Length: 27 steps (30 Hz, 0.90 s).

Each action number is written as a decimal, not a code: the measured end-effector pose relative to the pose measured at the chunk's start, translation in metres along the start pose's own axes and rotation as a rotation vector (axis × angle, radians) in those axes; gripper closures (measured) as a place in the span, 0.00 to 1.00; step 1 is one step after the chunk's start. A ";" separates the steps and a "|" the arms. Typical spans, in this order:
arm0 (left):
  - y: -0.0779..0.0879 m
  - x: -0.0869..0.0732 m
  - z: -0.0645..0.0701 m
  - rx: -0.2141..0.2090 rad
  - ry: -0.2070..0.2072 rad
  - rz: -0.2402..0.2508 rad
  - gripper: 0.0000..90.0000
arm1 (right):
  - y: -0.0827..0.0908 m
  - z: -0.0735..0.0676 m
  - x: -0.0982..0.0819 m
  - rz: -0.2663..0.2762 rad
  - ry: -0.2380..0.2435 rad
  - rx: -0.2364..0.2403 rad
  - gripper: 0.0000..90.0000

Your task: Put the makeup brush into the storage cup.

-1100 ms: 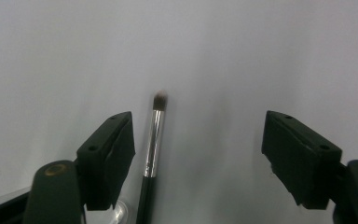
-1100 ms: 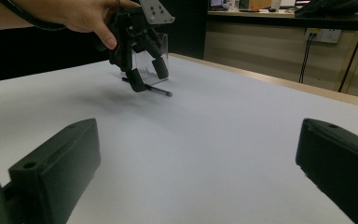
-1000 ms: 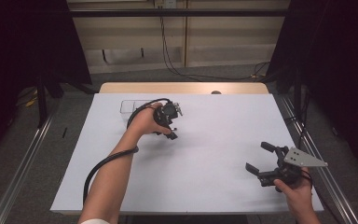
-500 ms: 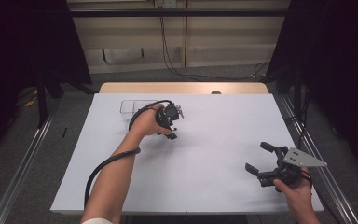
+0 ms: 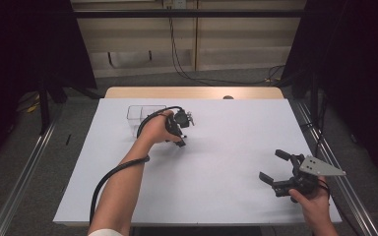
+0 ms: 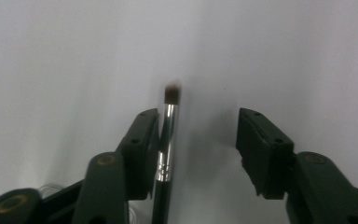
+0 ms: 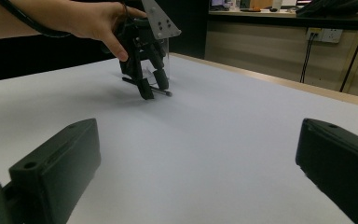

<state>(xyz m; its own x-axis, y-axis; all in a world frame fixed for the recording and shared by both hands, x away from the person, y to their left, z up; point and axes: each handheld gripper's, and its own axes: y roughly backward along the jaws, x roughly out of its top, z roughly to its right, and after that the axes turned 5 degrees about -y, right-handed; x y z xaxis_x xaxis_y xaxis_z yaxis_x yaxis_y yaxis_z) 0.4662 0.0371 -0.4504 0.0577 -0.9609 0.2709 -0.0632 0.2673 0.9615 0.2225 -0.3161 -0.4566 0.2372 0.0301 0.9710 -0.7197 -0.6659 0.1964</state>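
A: left gripper wide open, makeup brush flat on the worktop touching its 9 o'clock jaw; clear container just behind.
B: centre on the ferrule, then close; right gripper open, idle at 4 o'clock.

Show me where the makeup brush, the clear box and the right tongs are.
makeup brush [image 6: 168, 140], left gripper view, on its silver ferrule.
clear box [image 5: 137, 115], high view, on its front wall.
right tongs [image 5: 276, 164], high view, midway between the tips.
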 end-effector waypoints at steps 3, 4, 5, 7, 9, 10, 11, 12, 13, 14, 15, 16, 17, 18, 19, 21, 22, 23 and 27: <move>0.001 0.000 0.001 -0.011 0.000 -0.005 0.62 | 0.000 0.000 0.000 0.000 0.001 0.001 0.00; 0.001 0.000 0.001 -0.014 0.000 -0.006 0.64 | 0.000 0.000 0.000 0.000 0.001 0.001 0.00; 0.001 0.000 0.001 -0.017 0.000 -0.007 0.65 | 0.000 0.000 0.000 0.000 0.001 0.000 0.00; 0.001 0.000 0.002 -0.030 0.005 -0.007 0.68 | 0.000 0.000 0.000 0.001 0.001 0.001 0.00; 0.001 0.000 0.003 -0.038 -0.001 -0.013 0.71 | 0.000 0.001 0.000 0.003 -0.003 0.002 0.00; 0.001 0.000 0.003 -0.041 -0.002 -0.016 0.72 | 0.000 0.001 0.000 0.004 -0.006 0.000 0.00; 0.001 0.000 0.004 -0.046 -0.005 -0.019 0.72 | 0.000 0.001 0.000 0.004 -0.004 0.001 0.00; 0.001 0.000 0.004 -0.045 -0.007 -0.019 0.73 | 0.000 0.001 0.000 0.004 -0.005 0.001 0.00; 0.001 0.000 0.005 -0.052 -0.007 -0.023 0.73 | 0.000 0.001 0.000 0.003 -0.005 0.000 0.00; 0.002 0.000 0.005 -0.054 -0.013 -0.032 0.73 | 0.000 0.001 0.000 0.003 -0.005 0.002 0.00; 0.002 0.000 0.005 -0.050 -0.017 -0.031 0.73 | 0.000 0.001 0.000 0.002 -0.003 0.001 0.00; 0.002 -0.001 0.006 -0.052 -0.017 -0.033 0.74 | 0.000 0.000 0.000 0.002 -0.002 0.002 0.00; 0.002 -0.001 0.006 -0.051 -0.015 -0.035 0.74 | 0.000 0.000 0.000 0.000 -0.003 0.002 0.00; 0.003 -0.001 0.006 -0.055 -0.018 -0.037 0.74 | 0.000 0.000 0.000 0.000 -0.003 0.002 0.00; 0.002 -0.002 0.007 -0.047 -0.018 -0.035 0.74 | 0.000 0.000 0.000 0.001 -0.003 0.002 0.00; 0.003 -0.003 0.007 -0.062 -0.021 -0.040 0.75 | 0.000 0.000 0.000 0.002 -0.003 0.000 0.00; 0.003 -0.003 0.008 -0.057 -0.021 -0.040 0.75 | 0.000 0.001 0.000 0.004 -0.004 0.001 0.00; 0.003 -0.004 0.008 -0.061 -0.019 -0.040 0.75 | 0.000 0.001 0.000 0.003 -0.005 0.000 0.00; 0.005 -0.006 0.008 -0.063 -0.019 -0.049 0.76 | 0.000 0.001 0.000 0.003 -0.005 0.000 0.00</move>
<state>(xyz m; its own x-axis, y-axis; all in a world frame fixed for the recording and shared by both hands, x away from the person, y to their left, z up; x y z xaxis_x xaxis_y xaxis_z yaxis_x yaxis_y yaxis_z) 0.4573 0.0440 -0.4481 0.0398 -0.9741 0.2227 0.0025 0.2229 0.9748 0.2231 -0.3163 -0.4564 0.2380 0.0245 0.9710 -0.7207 -0.6657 0.1934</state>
